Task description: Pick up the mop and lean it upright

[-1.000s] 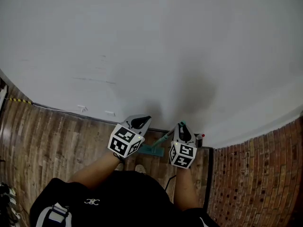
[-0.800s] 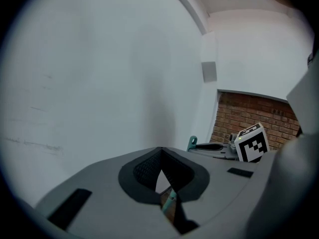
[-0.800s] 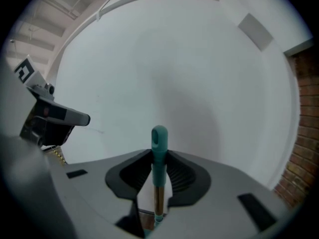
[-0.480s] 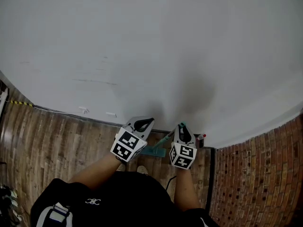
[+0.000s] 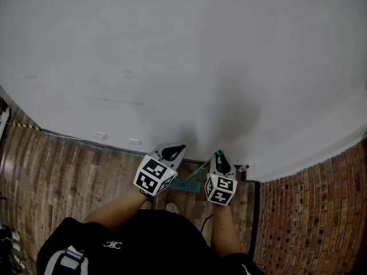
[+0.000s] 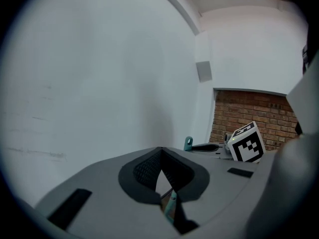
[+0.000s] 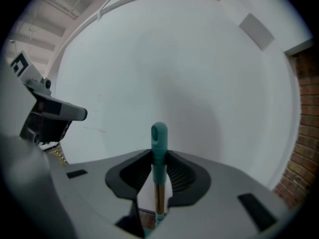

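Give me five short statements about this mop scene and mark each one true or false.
1. The right gripper is closed on the mop just below its teal top. True.
2. The mop lies flat on the floor. False: its handle is raised, held in the right gripper.
3. The wall straight ahead is brick. False: a white wall is ahead, and the brick wall is to the person's right.
4. The floor is made of wood planks. True.
5. The left gripper has its jaws wide apart. False: their tips meet.
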The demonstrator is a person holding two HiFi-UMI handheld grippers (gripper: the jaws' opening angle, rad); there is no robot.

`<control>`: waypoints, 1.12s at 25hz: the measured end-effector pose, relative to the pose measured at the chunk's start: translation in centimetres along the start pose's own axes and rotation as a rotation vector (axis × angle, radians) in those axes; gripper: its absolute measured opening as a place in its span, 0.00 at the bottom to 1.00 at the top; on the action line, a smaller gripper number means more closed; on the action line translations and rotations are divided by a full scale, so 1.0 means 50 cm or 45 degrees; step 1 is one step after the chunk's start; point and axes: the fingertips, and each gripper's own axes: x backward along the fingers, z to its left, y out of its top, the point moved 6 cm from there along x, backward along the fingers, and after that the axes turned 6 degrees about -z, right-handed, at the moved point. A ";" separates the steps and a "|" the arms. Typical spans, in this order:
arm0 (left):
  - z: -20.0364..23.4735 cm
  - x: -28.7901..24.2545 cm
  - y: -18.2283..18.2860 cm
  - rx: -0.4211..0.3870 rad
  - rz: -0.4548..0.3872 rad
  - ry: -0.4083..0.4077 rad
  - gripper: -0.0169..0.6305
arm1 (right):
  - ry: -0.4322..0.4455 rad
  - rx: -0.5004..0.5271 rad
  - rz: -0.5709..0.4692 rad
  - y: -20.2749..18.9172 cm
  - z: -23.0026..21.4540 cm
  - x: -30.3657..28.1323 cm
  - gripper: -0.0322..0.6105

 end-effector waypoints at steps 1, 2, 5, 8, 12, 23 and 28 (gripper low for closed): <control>0.001 0.001 0.000 0.012 -0.003 0.003 0.01 | 0.003 -0.001 0.000 0.000 0.000 -0.001 0.21; 0.003 0.002 0.001 0.022 -0.007 0.007 0.01 | 0.005 -0.001 0.000 0.001 0.000 -0.003 0.21; 0.007 0.004 0.002 0.027 -0.008 0.017 0.01 | 0.009 0.001 0.002 0.003 -0.002 -0.016 0.21; 0.014 0.011 0.001 0.028 -0.005 0.038 0.01 | 0.014 -0.001 0.009 0.006 -0.004 -0.036 0.21; 0.035 0.037 -0.002 0.031 -0.001 0.098 0.01 | 0.022 -0.006 0.014 0.010 -0.009 -0.079 0.21; 0.097 0.127 -0.013 0.063 -0.007 0.319 0.01 | 0.027 0.012 0.059 0.030 -0.034 -0.257 0.21; 0.095 0.146 -0.015 0.065 -0.015 0.365 0.01 | 0.030 0.018 0.075 0.033 -0.039 -0.304 0.21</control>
